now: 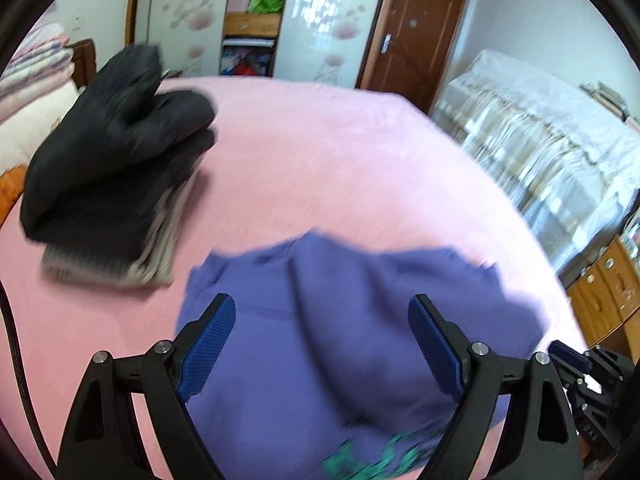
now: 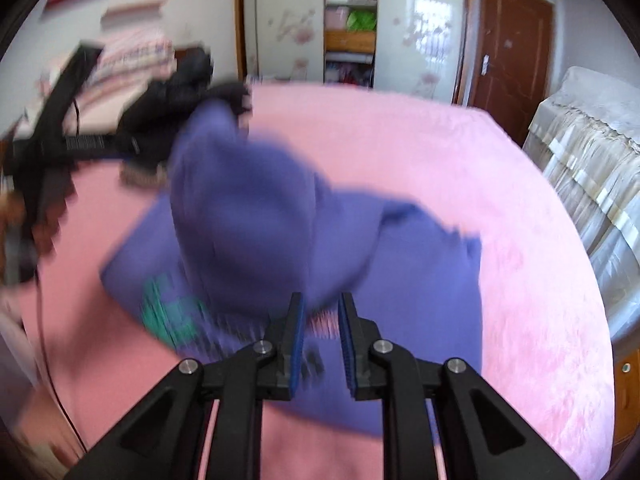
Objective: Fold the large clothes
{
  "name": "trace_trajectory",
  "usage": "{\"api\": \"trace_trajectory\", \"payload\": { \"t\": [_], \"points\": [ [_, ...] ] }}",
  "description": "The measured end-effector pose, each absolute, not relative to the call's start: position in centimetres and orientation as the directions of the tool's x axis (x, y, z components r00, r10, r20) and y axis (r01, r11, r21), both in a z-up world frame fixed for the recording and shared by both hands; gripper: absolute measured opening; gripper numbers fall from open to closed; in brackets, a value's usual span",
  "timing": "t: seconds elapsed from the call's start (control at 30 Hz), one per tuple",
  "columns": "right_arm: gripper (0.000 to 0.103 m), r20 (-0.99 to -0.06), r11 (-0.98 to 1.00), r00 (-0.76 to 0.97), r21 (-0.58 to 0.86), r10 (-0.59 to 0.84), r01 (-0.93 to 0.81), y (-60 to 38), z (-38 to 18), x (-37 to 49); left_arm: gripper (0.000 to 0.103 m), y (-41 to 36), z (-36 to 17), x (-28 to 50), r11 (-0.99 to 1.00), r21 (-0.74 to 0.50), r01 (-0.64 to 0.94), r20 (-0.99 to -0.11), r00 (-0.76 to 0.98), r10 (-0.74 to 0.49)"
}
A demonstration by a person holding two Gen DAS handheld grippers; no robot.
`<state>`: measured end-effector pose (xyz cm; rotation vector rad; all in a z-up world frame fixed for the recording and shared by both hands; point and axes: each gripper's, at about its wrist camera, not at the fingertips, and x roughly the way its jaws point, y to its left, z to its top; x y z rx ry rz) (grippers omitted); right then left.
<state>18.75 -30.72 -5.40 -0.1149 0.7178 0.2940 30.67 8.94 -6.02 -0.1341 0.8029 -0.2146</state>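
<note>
- A dark grey folded stack of clothes (image 1: 116, 168) is already being kept near the pink bed's (image 1: 340, 168) far left edge.
- A crumpled purple sweatshirt (image 2: 280, 232) (green print) is lying unfolded by the near edge.
- The left gripper (image 1: 320, 344) is being held wide, empty; the right gripper (image 2: 320, 336), slightly parted, is grasping nothing.

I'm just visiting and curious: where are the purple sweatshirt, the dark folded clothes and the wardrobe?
purple sweatshirt (image 2: 256, 216): right wrist view, raised middle fold.
dark folded clothes (image 1: 112, 160): left wrist view, top black garment.
wardrobe (image 1: 320, 20): left wrist view, glossy flowered door.

Right gripper (image 2: 321, 312): jaws slightly parted, nothing pinched between them. Purple garment (image 2: 256, 216) lies bunched just ahead on pink bedcover (image 2: 500, 240); picture blurred.
</note>
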Motion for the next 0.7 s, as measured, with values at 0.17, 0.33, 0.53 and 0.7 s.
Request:
{"api": "trace_trajectory", "payload": {
  "t": [0.17,0.33,0.53,0.7],
  "points": [
    [0.017,-0.627,0.947,0.721,0.088,0.294,-0.309,-29.4,-0.6,23.9,0.087,4.9,-3.4,33.8,0.981,-0.107,0.16,-0.701,0.688,-0.188],
    [0.017,-0.65,0.929,0.684,0.093,0.33,-0.359,-27.5,-0.2,27.4,0.087,3.1,-4.8,35.0,0.978,-0.093,0.189,-0.756,0.625,-0.192],
    [0.017,-0.759,0.907,0.546,0.137,0.354,-0.397,-27.4,-5.7,27.6,0.087,2.6,-9.8,32.6,0.963,-0.059,0.263,-0.826,0.529,-0.195],
    [0.017,-0.819,0.918,0.48,0.134,0.314,-0.372,-28.3,-11.6,25.0,0.087,2.5,-15.4,29.6,0.958,-0.006,0.286,-0.865,0.48,-0.148]
  ]
}}
